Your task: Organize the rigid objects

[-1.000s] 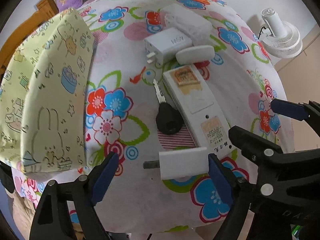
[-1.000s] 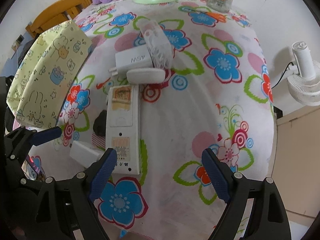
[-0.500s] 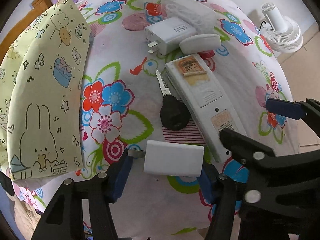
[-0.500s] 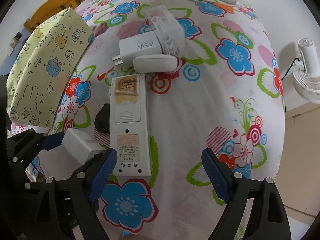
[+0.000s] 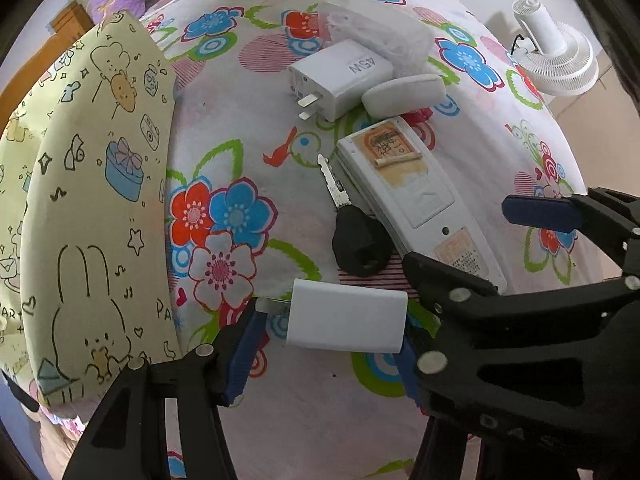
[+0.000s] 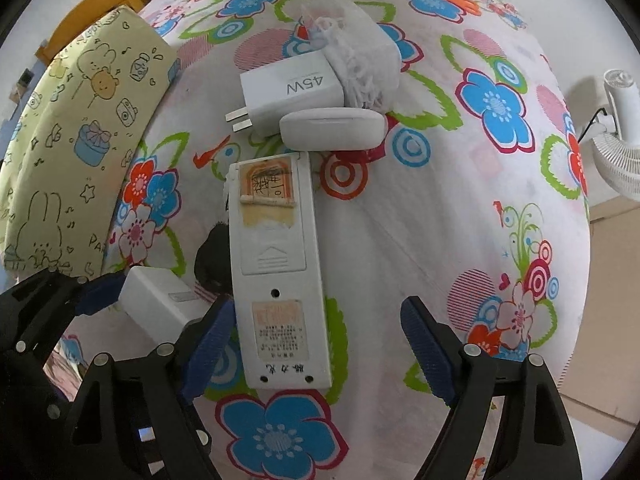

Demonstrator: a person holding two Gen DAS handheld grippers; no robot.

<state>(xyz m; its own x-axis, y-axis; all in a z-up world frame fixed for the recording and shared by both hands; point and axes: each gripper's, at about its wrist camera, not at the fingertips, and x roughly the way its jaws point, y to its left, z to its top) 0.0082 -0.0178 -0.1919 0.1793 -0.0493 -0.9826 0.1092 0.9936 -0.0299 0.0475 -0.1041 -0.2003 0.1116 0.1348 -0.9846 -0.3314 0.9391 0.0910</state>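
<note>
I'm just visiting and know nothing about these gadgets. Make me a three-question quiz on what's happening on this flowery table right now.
1. True or false: the left hand-held gripper is closed on the small white charger.
2. Which thing lies between the right hand-held gripper's open jaws? A) black key B) white remote control C) oval white case
3. Fill in: the black key lies right beside the ____.

Key
1. True; the pads press its two ends.
2. B, the white remote control, not yet gripped.
3. White remote control.
</note>
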